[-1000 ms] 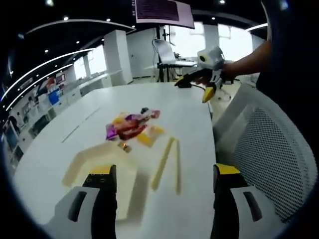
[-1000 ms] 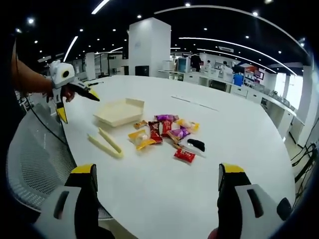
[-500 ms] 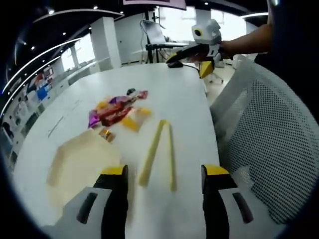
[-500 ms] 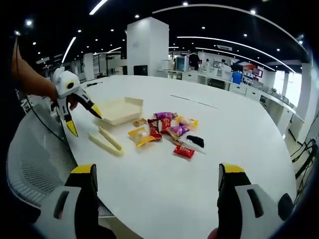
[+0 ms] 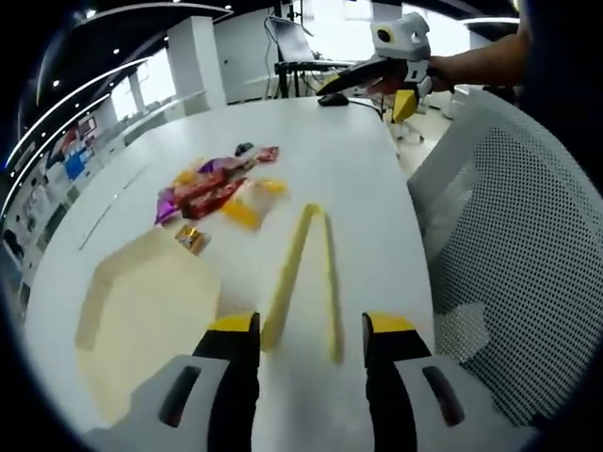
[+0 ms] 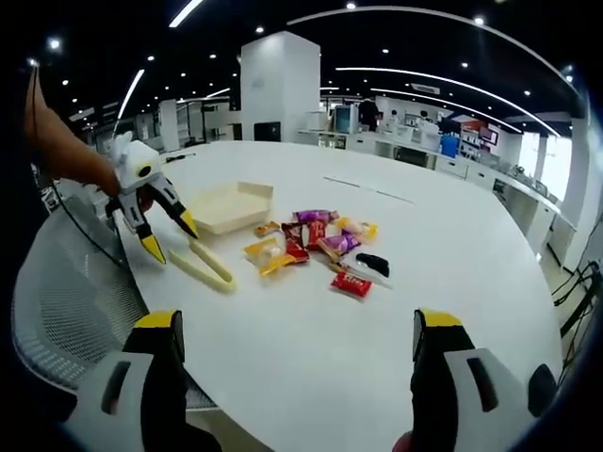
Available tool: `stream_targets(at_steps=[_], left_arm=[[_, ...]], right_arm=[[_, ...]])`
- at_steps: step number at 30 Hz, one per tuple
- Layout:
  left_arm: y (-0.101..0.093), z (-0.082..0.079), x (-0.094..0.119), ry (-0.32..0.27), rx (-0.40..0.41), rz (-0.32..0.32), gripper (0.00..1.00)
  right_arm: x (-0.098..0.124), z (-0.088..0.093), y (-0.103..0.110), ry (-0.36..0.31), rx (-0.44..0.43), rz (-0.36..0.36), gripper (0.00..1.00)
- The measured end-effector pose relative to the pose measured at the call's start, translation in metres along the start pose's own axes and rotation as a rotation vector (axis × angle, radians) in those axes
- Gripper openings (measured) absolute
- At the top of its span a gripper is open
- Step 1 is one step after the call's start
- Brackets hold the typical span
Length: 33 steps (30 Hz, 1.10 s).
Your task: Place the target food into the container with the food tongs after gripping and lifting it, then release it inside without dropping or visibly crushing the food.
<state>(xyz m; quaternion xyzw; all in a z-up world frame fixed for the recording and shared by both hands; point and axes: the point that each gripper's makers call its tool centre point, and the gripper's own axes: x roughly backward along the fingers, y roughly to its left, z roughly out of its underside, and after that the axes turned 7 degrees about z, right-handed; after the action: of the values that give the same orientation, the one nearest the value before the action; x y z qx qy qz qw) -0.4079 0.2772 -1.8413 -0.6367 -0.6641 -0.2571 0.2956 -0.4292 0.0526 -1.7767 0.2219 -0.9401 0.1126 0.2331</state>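
Cream food tongs (image 5: 306, 268) lie on the white table (image 5: 367, 169), their spread ends between my left gripper's (image 5: 311, 328) open jaws. The cream tray container (image 5: 141, 306) sits just left of them. Beyond lies a pile of wrapped snacks (image 5: 217, 184). In the right gripper view, the left gripper (image 6: 171, 238) hangs open over the near end of the tongs (image 6: 203, 264), beside the tray (image 6: 229, 207). The snack pile (image 6: 311, 240) has a red packet (image 6: 350, 284) at its near side. My right gripper (image 6: 296, 325) is open over bare table, holding nothing. It also appears far off (image 5: 391, 56).
A white mesh chair (image 5: 509, 235) stands against the table's edge next to the tongs, seen too as the mesh chair (image 6: 66, 301). A person's forearm (image 6: 66, 155) holds the left gripper. Bare table (image 6: 311, 367) stretches between the right gripper and the snacks.
The left gripper has dropped from above the tray to the tongs' near end, and its jaws have narrowed a little. The right gripper has stayed where it was.
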Motion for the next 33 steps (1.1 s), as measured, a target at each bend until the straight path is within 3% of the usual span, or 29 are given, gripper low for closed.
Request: stream_targets(at_steps=[11,19,26,33], left_arm=[[0.003,0.002,-0.004,0.018,0.015,0.017,0.35],[0.005,0.004,-0.006,0.095,-0.085,0.029,0.29],[0.004,0.005,-0.014,0.125,-0.039,0.063,0.33],[0.007,0.004,-0.015,0.138,-0.017,0.065,0.18]], right_arm=[[0.000,0.002,0.003,0.005,0.000,-0.008,1.00],[-0.001,0.002,0.006,0.011,0.004,-0.014,1.00],[-0.002,0.001,0.006,0.012,0.007,-0.018,1.00],[-0.005,-0.001,0.007,0.011,0.008,-0.026,1.00]])
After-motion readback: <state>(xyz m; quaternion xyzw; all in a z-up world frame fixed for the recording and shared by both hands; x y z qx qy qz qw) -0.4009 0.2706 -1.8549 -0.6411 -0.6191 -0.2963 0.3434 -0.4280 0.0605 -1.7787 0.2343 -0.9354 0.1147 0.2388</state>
